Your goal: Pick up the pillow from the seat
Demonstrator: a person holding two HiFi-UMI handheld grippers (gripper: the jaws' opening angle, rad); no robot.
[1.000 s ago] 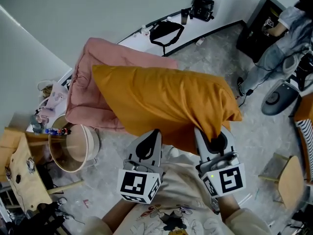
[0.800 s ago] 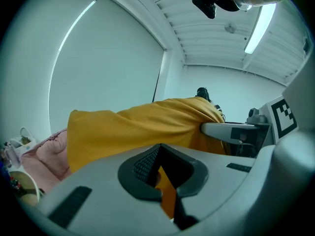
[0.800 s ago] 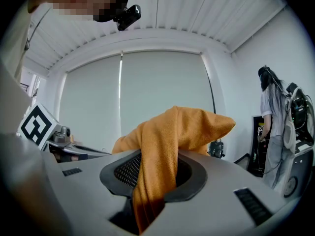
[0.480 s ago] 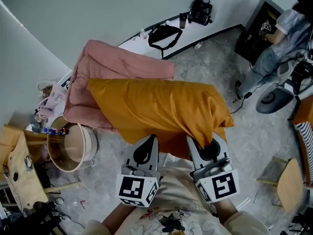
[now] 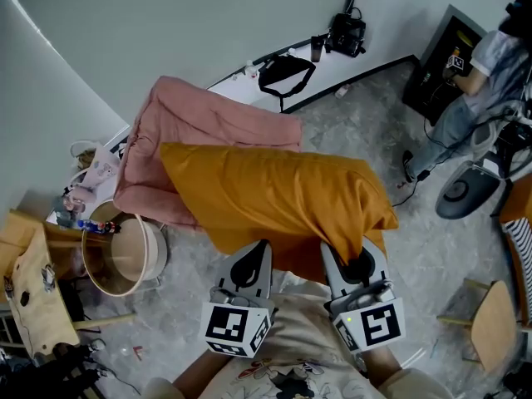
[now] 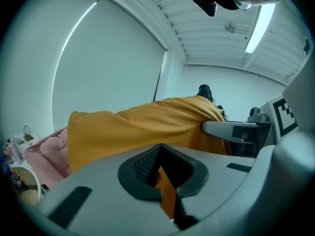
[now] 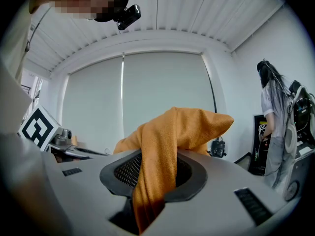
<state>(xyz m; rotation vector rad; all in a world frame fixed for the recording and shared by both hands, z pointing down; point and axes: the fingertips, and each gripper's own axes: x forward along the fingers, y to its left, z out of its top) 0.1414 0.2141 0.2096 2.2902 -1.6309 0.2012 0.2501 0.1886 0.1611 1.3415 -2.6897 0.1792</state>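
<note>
Pillow, the orange one, hangs from both tools, its far end over the pink seat. The head view hides the actual pinch. The left gripper view shows its jaws closed on a thin bit of cover, and the right gripper view shows a thick fold clamped in its jaws. Speckled grey floor, white walls, a person standing off right. Round tub by the seat, can't tell what's in it.

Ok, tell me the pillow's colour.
Mustard-orange; the pillow shows best in the head view.
</note>
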